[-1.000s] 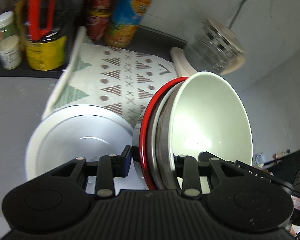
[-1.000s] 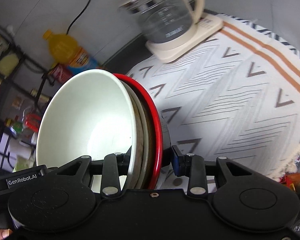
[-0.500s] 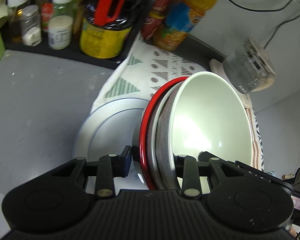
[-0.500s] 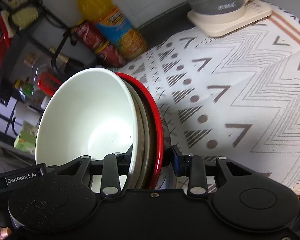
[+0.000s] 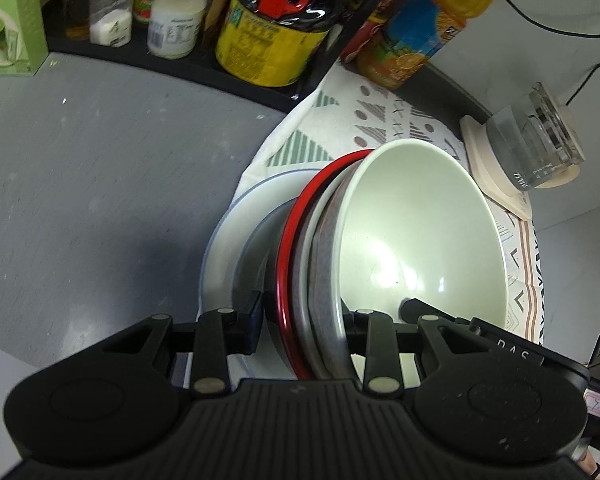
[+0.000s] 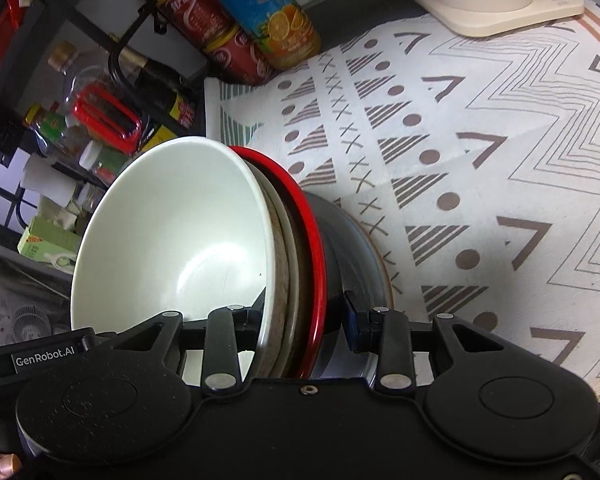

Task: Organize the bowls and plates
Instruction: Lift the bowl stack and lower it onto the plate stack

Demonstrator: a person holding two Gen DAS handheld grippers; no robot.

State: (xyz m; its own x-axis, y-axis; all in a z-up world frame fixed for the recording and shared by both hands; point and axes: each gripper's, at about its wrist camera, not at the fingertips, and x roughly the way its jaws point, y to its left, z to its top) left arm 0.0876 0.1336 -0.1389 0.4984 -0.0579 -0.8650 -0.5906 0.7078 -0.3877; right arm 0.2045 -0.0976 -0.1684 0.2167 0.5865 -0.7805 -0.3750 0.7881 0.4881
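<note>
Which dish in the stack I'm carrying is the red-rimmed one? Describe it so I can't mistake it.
Start at the patterned cloth; both grippers hold a stack of nested bowls tilted on edge above it. The red-rimmed bowl is the outermost, its dark underside facing the white plate. The others have pale or speckled rims.

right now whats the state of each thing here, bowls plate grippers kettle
bowl stack: nested, tilted on edge, gripped at both rims
left gripper: shut on the stack's rim
right gripper: shut on the opposite rim
white plate: flat on the cloth, behind the stack
glass kettle: on its base
</note>
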